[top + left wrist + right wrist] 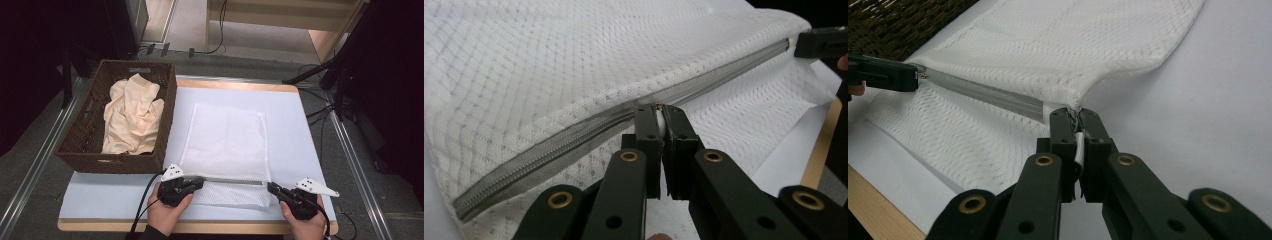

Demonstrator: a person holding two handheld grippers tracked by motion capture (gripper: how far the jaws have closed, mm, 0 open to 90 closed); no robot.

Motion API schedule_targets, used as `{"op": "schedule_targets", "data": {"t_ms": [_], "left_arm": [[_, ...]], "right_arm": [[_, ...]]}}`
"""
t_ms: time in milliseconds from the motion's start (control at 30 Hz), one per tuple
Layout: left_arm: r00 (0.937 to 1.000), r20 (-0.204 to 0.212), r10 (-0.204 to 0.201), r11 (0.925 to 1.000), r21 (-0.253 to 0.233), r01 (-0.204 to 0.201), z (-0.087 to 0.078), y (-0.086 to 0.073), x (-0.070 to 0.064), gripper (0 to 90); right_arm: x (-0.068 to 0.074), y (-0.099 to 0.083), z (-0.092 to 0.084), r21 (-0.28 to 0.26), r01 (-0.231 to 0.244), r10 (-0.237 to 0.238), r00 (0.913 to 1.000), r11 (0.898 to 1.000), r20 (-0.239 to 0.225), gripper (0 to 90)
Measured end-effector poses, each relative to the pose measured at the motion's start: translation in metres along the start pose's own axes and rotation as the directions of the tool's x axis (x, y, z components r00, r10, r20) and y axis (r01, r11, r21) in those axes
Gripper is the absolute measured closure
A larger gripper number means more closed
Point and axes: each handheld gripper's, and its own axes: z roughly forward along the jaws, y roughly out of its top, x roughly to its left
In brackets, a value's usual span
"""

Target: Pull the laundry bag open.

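Left gripper (661, 111): jaws pressed together on a small white tab at the grey zipper (574, 140) of the white mesh bag (549, 65). In the left gripper view the zipper runs from lower left, past the jaw tips, to upper right, where the other gripper's black tip sits at the far end. In the high view the left gripper (200, 181) lies at the bag's near left corner, held by the person's left hand (165, 212), jaws pointing right along the zipper line.

Right gripper (1075, 114): jaws closed, pinching the bag's corner fabric and a white tag at the zipper's end. In the right gripper view the zipper (978, 92) leads away to the left toward the other gripper's tip. In the high view the right gripper (271, 187) sits at the bag's near right corner, held by the right hand (305, 225), jaws pointing left.

Mesh bag (227, 145): lies flat on the white table cover (300, 130), stretched between both grippers along its near edge. The zipper (232, 181) spans the gap between the two jaw tips; a strip of mesh extends below it toward the person.

Wicker basket (82, 150): stands at the left of the table, just beside the bag's left edge, holding a crumpled cream cloth (132, 115). The basket is well apart from the right gripper and near the left one.
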Motion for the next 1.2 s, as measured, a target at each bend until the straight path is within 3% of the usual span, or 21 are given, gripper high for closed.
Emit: {"op": "schedule_targets", "data": {"t_ms": [67,100,133,167,233,267,300,333,400,967,1200], "left_arm": [[0.9999,-0.015,0.009,1.0000,0.002,-0.009,0.000,-0.003,-0.001,87.3],[0.9985,-0.055,0.003,1.0000,-0.001,-0.003,-0.001,-0.005,-0.001,87.3],[0.9985,-0.055,0.003,1.0000,-0.001,-0.003,-0.001,-0.005,-0.001,87.3],[0.9972,-0.074,-0.011,0.9998,-0.018,0.010,-0.003,-0.005,0.002,87.3],[0.9964,-0.062,-0.057,0.9979,-0.034,0.055,-0.010,-0.005,0.012,87.3],[0.9964,-0.039,-0.075,0.9966,-0.037,0.073,-0.012,-0.006,0.015,87.3],[0.9969,-0.039,-0.068,0.9970,-0.040,0.067,-0.013,-0.007,0.013,87.3],[0.9966,-0.079,-0.024,0.9993,-0.029,0.021,-0.013,-0.009,0.008,87.3],[0.9964,-0.083,-0.019,0.9995,-0.027,0.016,-0.013,-0.009,0.008,87.3],[0.9946,-0.095,-0.042,0.9985,-0.039,0.038,-0.029,-0.013,0.011,87.3],[0.9954,-0.092,-0.028,0.9991,-0.033,0.025,-0.035,-0.014,0.010,87.3]], "right_arm": [[0.000,0.000,0.001,0.007,0.003,-0.003,1.0000,1.000,-0.008,87.6],[0.000,0.000,0.001,0.008,0.003,-0.003,0.9999,1.000,-0.010,87.7],[0.000,0.000,0.001,0.008,0.003,-0.003,0.9999,1.000,-0.010,87.7],[0.000,0.000,0.000,0.007,0.004,-0.004,0.9997,1.000,0.023,87.7],[-0.009,0.000,-0.004,-0.015,-0.022,0.023,0.9994,1.000,0.028,87.7],[-0.016,0.000,-0.007,-0.022,-0.048,0.048,0.9988,0.999,0.006,87.7],[-0.016,-0.001,-0.007,-0.014,-0.048,0.048,0.9988,0.999,0.007,87.7],[-0.014,-0.002,-0.006,-0.009,-0.039,0.039,0.9990,0.999,0.023,87.6],[-0.012,-0.002,-0.005,-0.006,-0.030,0.030,0.9989,1.000,0.035,87.7],[-0.006,-0.001,0.005,0.019,-0.013,0.013,0.9999,1.000,0.004,87.6],[-0.005,-0.001,0.005,0.024,0.002,-0.002,1.0000,1.000,0.001,87.6]]}}
